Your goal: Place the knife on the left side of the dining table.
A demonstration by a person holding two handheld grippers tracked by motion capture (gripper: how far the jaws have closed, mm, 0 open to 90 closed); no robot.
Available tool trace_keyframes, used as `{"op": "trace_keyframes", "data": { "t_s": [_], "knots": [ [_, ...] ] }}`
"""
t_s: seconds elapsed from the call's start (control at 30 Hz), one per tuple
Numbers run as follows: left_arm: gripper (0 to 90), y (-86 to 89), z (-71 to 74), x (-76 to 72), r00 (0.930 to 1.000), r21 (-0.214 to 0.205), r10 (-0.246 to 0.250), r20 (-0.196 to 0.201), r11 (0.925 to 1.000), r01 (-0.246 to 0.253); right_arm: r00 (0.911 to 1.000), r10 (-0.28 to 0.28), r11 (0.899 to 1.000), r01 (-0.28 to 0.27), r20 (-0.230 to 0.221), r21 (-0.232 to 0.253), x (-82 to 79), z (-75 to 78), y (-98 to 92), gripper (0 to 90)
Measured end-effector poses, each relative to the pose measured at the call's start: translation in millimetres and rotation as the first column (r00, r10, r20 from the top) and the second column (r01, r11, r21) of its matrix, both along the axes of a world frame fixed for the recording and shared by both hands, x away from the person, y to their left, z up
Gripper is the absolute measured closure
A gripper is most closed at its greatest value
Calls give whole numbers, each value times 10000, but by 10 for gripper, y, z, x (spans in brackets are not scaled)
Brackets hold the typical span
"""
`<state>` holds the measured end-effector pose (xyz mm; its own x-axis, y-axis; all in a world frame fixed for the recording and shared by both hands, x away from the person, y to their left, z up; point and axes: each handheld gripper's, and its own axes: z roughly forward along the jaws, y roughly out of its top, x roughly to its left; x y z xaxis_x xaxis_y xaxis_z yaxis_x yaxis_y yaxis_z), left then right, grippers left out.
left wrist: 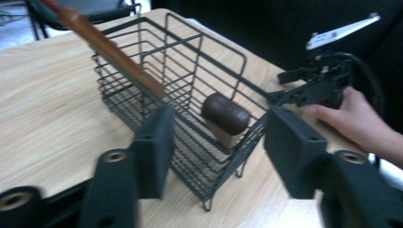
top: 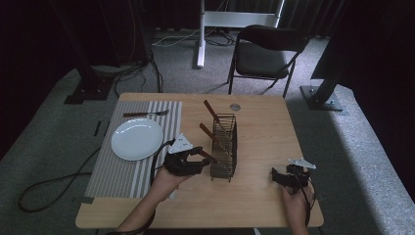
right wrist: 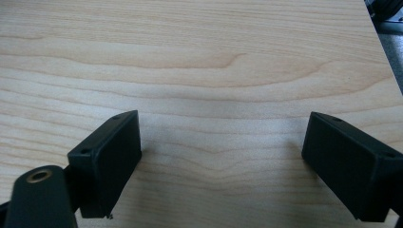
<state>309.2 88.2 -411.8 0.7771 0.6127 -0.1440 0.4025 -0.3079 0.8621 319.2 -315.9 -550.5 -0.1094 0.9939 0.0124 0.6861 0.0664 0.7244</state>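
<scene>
wooden-handled utensil sits in the near end of the wire basket mid-table, handle end between the left gripper jaws, not touching them. right gripper gapes wide over bare table.

From my remote station I count one wooden table; one striped placemat; one white plate; one fork with a dark handle, lying beyond the plate; one black wire basket; three wooden-handled utensils in or at that basket: two slanting handles seen from above, and one with a rounded dark end in the left gripper view (their working ends are hidden, so I cannot sort them by kind); two handheld grippers, left gripper and right gripper; two hands; one folding chair beyond the table; one small round metal fitting in the tabletop.
</scene>
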Motion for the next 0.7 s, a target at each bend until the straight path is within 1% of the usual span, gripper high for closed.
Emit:
{"op": "trace_keyframes", "data": {
  "t_s": [0.13,0.2,0.3,0.43,0.5,0.7],
  "knots": [
    [608,-33,-5,-15,9997,62,-194,-117,9998,195,10000,-1,10000,1,-6,-2,0,0,0,121],
    [652,-44,-6,-15,9999,131,-92,-100,9999,93,10000,1,10000,-1,1,3,0,0,0,121],
    [724,-21,-14,11,9996,-113,-175,-232,9998,172,10000,1,10000,-1,-2,1,0,0,0,121],
    [740,2,-14,41,9980,-337,-372,-519,9988,354,10000,1,10000,-1,1,-3,0,0,0,122],
    [748,5,-16,53,9970,-545,-430,-637,9977,396,10000,-3,10000,3,1,1,0,0,0,122],
    [753,-42,10,58,9977,-440,-529,-425,9977,510,10000,0,10000,0,0,1,0,0,0,122]
  ]
}}
